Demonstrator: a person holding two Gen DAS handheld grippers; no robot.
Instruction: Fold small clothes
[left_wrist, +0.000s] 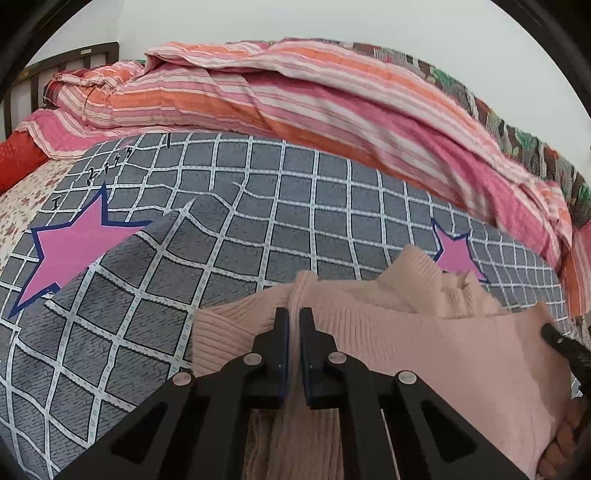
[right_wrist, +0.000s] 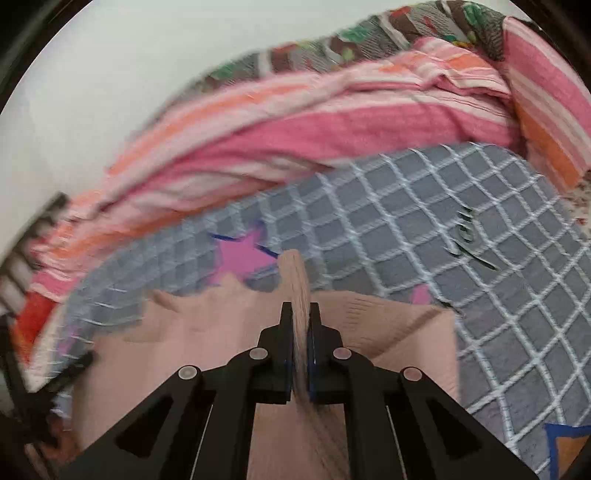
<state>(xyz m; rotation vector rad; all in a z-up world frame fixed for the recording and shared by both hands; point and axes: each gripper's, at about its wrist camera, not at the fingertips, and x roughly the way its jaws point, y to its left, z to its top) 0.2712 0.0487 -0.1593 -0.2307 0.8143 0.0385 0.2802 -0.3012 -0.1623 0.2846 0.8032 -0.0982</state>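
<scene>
A pale pink ribbed sweater (left_wrist: 424, 343) lies on the grey checked blanket (left_wrist: 258, 206) of the bed, its long axis running across both views. The left gripper (left_wrist: 294, 317) has its jaws clamped on a raised fold of it; the right gripper (right_wrist: 301, 314) pinches another ridge of knit, striped quilt (left_wrist: 295, 92) behind

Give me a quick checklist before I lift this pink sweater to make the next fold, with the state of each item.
1. Left gripper shut on pink sweater: ok.
2. Right gripper shut on the sweater, fabric pinched between its fingers: ok.
3. Sweater lying flat: not ok, bunched near the collar.
4. Grey checked blanket beyond the sweater free of objects: ok.
5. Striped quilt apart from the sweater: ok.
6. Which parts of the sweater are gripped: cannot tell.
</scene>
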